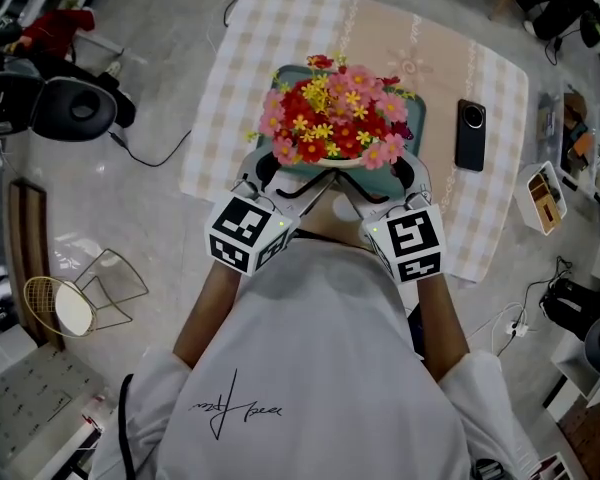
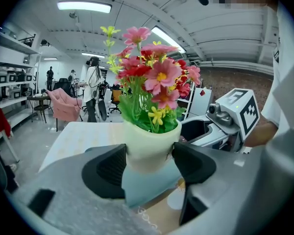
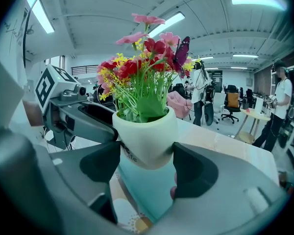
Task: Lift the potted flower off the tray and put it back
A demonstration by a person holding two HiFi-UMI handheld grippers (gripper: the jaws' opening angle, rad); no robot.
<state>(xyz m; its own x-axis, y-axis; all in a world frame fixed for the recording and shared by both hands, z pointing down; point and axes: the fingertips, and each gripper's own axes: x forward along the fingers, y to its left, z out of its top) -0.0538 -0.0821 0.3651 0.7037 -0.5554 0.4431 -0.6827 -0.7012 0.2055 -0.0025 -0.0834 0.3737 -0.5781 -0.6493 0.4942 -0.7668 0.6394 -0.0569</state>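
Two grippers: left gripper (image 2: pixel 149 163) and right gripper (image 3: pixel 147 163) each clamp the white pot's sides.
Potted flower (image 1: pixel 335 118): held between them, directly over the teal tray (image 1: pixel 408 176); contact underneath unclear.
Phone (image 1: pixel 470 133): right of tray, on the checked cloth (image 1: pixel 240 88).

Head view overhead, gripper views close, seemingly opposed, sharing potted flower (image 2: pixel 149 148)

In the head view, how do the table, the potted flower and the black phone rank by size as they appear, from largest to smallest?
1. table, clearly the largest.
2. potted flower; it rises toward the camera, so it may look somewhat bigger than it is.
3. black phone, the smallest.
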